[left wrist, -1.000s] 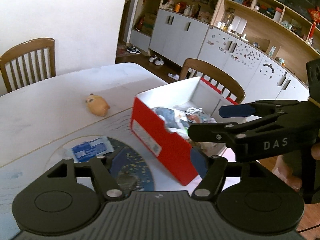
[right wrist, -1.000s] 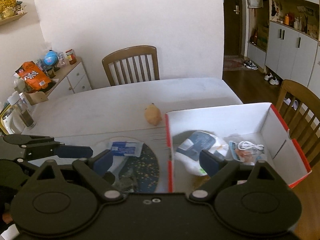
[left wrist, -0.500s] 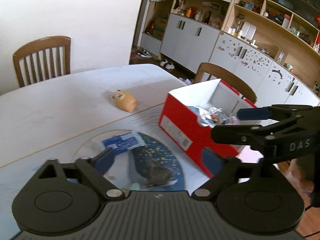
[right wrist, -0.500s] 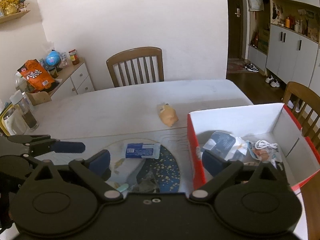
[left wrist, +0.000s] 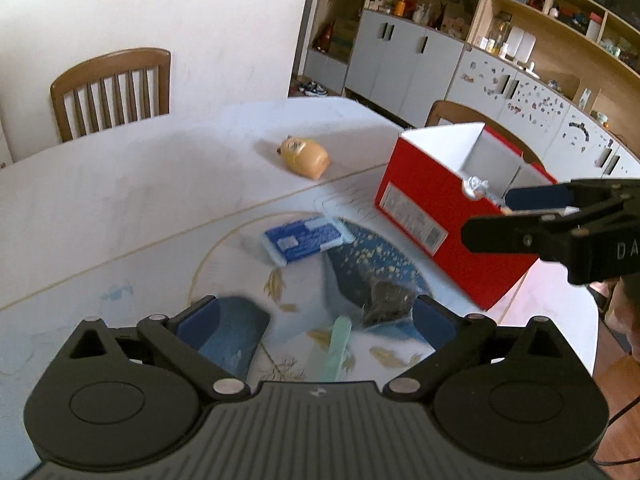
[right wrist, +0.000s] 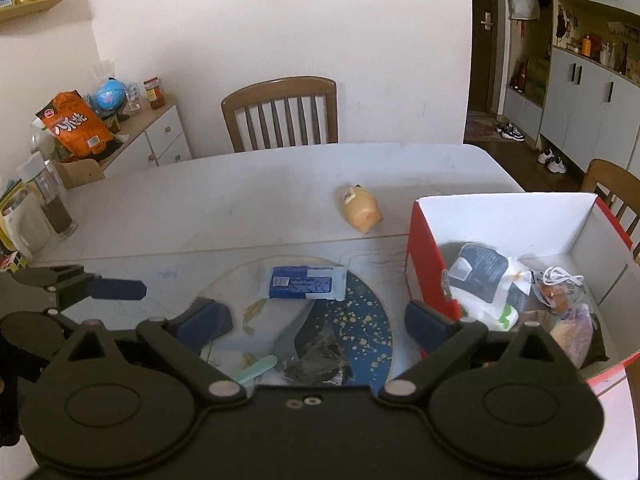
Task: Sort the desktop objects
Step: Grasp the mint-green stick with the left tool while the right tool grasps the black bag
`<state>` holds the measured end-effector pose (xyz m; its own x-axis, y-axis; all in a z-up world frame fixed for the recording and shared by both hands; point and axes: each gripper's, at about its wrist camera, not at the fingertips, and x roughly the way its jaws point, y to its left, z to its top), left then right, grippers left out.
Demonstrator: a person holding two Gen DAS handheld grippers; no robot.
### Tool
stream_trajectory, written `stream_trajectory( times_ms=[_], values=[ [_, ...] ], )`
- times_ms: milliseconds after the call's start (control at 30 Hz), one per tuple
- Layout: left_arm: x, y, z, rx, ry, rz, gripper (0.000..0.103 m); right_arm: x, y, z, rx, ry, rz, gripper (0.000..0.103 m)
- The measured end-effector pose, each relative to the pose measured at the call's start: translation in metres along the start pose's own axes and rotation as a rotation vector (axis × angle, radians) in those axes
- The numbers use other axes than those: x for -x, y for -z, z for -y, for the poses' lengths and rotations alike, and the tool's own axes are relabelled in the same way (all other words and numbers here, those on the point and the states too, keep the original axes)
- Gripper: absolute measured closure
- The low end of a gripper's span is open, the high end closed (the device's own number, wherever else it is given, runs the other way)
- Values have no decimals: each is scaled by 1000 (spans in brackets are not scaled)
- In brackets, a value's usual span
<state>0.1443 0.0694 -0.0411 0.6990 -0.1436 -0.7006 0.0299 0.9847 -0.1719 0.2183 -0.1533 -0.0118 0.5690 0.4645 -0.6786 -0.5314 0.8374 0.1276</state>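
Only the right wrist view looks into the red-and-white cardboard box (right wrist: 428, 248), showing crinkled packets; both claws, left (left wrist: 316, 320) and right (right wrist: 318, 318), have just opened and gape empty above a glossy blue packet (left wrist: 303, 239).

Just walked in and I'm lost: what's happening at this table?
A person is clearing the table into a red box, one gripper in each hand. Both the left gripper and right gripper are open and empty, their jaws having just been opening. A blue packet, dark bag, green stick and yellow toy are not boxed yet.
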Motion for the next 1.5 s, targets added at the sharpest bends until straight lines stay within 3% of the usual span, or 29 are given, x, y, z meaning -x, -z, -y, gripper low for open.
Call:
stream_trajectory(
  times_ms=[533, 967, 1100, 1233, 1367, 1500],
  values=[
    [-30, 31, -7, -84, -34, -22, 0, -44, 26, -4, -11, 24, -83, 4],
    [-54, 56, 16, -177, 14, -71, 2, -91, 50, 4, 2, 49, -181, 10],
    [-55, 59, 17, -189, -5, -67, 10, -99, 53, 6, -7, 55, -200, 12],
    [-57, 60, 21, -216, -30, -67, 31, -103, 53, 7, 0, 47, -218, 19],
    [-58, 60, 22, -234, -34, -61, 38, -107, 52, 6, 13, 41, -221, 23],
    [-57, 57, 25, -250, -15, -56, 65, -110, 51, 5, 23, 40, -224, 25]
  ],
)
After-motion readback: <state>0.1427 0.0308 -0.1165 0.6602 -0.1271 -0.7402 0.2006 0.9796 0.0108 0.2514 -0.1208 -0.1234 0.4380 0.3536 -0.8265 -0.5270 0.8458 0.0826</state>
